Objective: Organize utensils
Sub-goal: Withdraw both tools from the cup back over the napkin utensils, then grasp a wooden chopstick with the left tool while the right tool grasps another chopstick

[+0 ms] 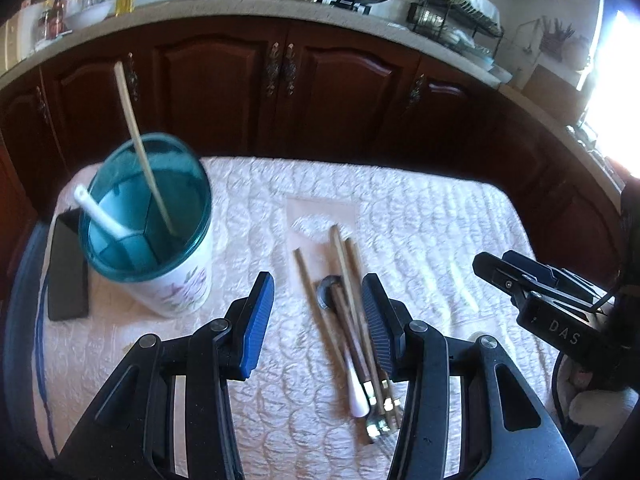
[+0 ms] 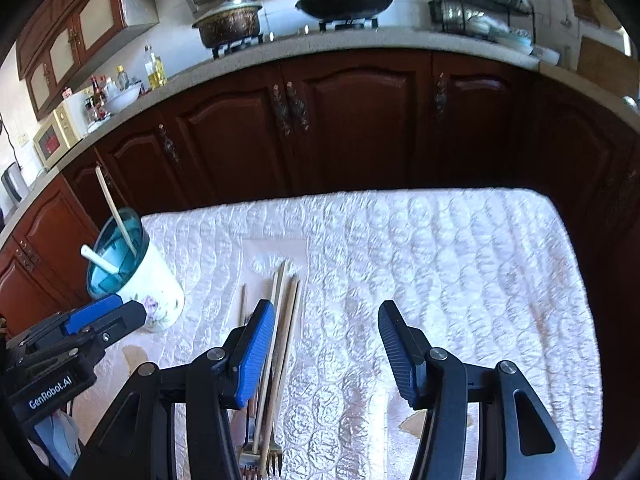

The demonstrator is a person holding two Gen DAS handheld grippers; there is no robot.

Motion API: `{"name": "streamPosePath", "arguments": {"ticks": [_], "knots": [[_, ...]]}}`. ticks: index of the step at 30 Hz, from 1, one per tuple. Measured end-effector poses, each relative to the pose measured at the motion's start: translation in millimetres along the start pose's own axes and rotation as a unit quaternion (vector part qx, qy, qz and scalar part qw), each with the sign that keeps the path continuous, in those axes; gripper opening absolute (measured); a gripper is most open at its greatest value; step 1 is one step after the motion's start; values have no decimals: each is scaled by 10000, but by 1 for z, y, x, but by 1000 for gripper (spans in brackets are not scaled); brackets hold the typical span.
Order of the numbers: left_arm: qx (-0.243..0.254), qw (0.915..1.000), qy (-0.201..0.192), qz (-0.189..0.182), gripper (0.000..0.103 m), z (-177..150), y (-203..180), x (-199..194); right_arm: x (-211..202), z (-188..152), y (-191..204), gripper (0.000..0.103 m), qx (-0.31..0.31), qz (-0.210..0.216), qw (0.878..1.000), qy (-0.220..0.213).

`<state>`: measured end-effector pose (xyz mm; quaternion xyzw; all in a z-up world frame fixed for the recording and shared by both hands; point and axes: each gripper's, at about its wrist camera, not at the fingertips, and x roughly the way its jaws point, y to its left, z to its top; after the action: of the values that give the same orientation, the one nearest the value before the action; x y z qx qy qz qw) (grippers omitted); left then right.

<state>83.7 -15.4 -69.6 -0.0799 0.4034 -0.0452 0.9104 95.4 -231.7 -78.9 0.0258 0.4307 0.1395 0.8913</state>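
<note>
Kitchen setting: dark wood cabinets (image 1: 280, 92) under a pale counter, and in front of them a table spread with a white quilted cloth (image 1: 420, 220).

Left gripper (image 1: 318, 316): jaws apart, nothing clamped. It hangs over the near half of the cloth, angled downward. Its right-hand pad (image 1: 378, 320) sits just beside the bundle of utensils (image 1: 352, 320); contact cannot be told.

Right gripper (image 2: 326, 344): jaws apart, nothing between them but bare cloth. Its left-hand pad (image 2: 254, 348) overlaps the bundle in the right wrist view, which hides part of it.

Utensil bundle: several long wooden sticks lie roughly parallel, running away from the cameras, with fork heads (image 2: 256, 458) at the near end. A white-handled piece (image 1: 358, 392) lies among them. A dark round spoon bowl (image 1: 330, 288) shows at mid-bundle. One stick (image 1: 310, 284) lies slightly apart to the left.

Left of the bundle, well apart: a white flowered cup (image 1: 180, 284) with a teal rim, divided inside. A pale stick (image 1: 140, 148) leans out of one section, and a white handle (image 1: 102, 212) out of another. A dark flat phone (image 1: 66, 268) lies just beyond the cup's left side.

Counter behind: pot (image 2: 230, 24), frying pan (image 2: 344, 0), bottles, dish rack.
</note>
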Motion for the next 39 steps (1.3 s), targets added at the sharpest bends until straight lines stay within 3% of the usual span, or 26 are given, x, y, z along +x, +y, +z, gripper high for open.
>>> {"name": "streamPosePath", "arguments": {"ticks": [3,10,16,20,26,32,39], "knots": [[-63,9999,147,14,45,-7,8,10,24,-7,-1,52,-8,172,9993,321],[-70,9987,495,106,45,-19,19,36,93,-17,2,34,-59,572,9921,1114],[-98,9966,811,143,45,-25,25,63,132,-24,6,33,2,765,9853,1530],[-62,9957,922,115,45,-26,22,75,130,-25,-1,31,-13,721,9862,1489],[22,9941,1080,34,45,-24,12,100,117,-29,-37,31,-32,-11,9895,1442],[-92,9918,1267,-148,44,-23,8,124,102,-29,-65,31,326,157,9908,1306],[71,9907,1354,-142,14,-23,5,132,93,-24,-64,31,334,383,9913,1210]]}}
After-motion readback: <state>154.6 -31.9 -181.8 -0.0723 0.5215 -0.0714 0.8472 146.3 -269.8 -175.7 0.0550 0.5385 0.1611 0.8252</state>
